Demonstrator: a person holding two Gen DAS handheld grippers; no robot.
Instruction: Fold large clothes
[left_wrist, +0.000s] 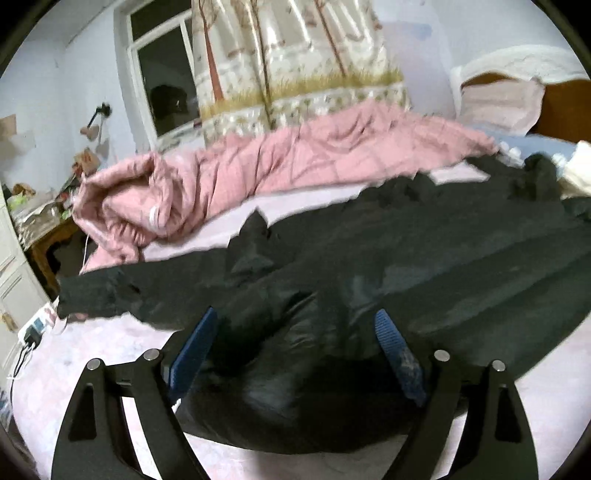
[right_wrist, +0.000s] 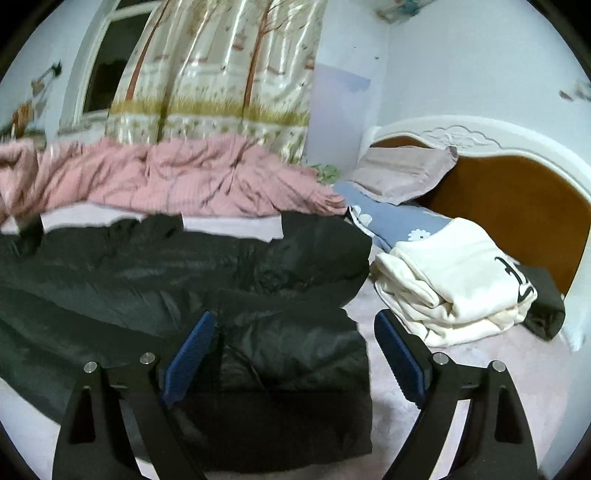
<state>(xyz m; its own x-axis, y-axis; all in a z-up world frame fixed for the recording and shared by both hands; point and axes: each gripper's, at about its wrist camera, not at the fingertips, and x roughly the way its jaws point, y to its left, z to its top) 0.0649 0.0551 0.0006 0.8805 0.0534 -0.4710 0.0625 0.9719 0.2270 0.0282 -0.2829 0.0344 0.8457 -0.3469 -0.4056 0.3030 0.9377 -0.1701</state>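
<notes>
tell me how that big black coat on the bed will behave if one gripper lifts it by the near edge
The black coat lies in soft folds, so it will likely sag and drape rather than hold shape. Its sheen suggests slick fabric that may slip from the pads. It looks puffy, probably light for its bulk.

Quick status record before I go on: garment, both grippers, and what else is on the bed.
garment: large black shiny jacket, spread flat on the pale pink bedsheet
left gripper: open, over the jacket's near edge, nothing held
right gripper: open, over the jacket's corner by its edge, nothing held
behind jacket: bunched pink quilt
to the right: folded cream garment near the wooden headboard
</notes>
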